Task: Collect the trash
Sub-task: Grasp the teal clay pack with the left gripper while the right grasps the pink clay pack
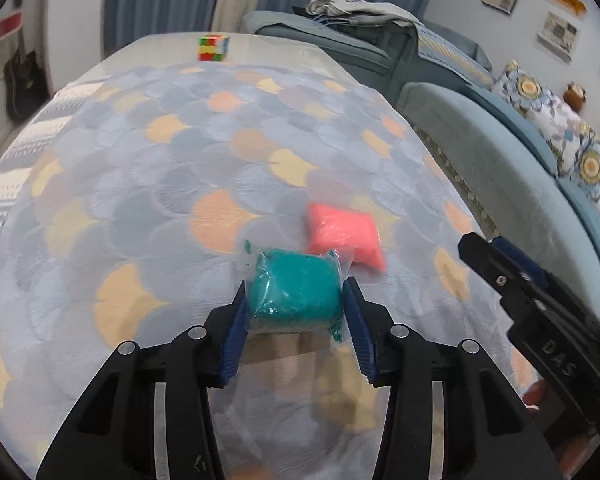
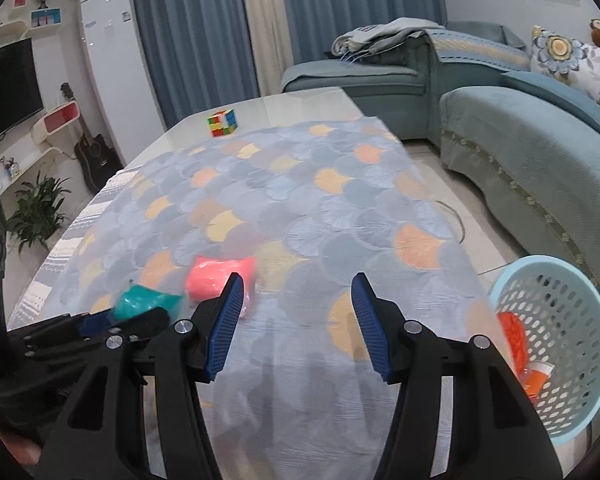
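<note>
A teal packet in clear wrap [image 1: 292,276] sits between the blue pads of my left gripper [image 1: 295,292], which press on both of its sides just above the patterned tablecloth [image 1: 140,184]. A pink packet [image 1: 344,236] lies on the cloth just beyond it to the right. In the right wrist view, my right gripper [image 2: 297,280] stands open over the cloth with nothing between its fingers. The pink packet [image 2: 216,276] lies beside its left fingertip, and the teal packet [image 2: 144,304] shows further left behind the left gripper [image 2: 100,320].
A light blue perforated basket [image 2: 580,292] stands off the table's right edge and holds orange trash [image 2: 514,332]. A colour cube [image 2: 223,123] sits on the table's far end. A blue-green sofa [image 2: 520,152] runs along the right.
</note>
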